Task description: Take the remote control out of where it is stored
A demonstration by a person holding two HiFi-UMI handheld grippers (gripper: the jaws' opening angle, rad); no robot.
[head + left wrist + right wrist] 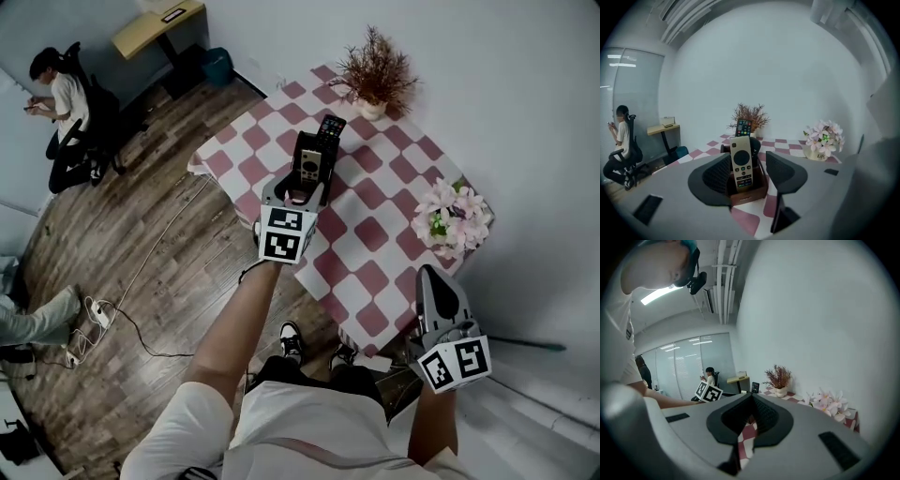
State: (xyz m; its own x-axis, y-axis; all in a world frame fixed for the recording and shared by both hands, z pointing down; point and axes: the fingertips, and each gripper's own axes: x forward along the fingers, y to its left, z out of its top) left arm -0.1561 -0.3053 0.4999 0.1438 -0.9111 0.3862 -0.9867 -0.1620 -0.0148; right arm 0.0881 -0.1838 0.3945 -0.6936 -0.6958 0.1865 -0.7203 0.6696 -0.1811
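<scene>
The left gripper has its jaws spread wide, one on each side of a brown wooden holder; whether they touch it is unclear. A beige remote control stands upright in that holder, its lower end hidden inside. The print on the holder's front is too small to read. Behind it rises a black remote control with coloured buttons; its base is hidden, so its compartment cannot be told. The right gripper has its jaws closed tip to tip on nothing, near the edge of the pink-checked tablecloth. A white flower pot reads "Life".
</scene>
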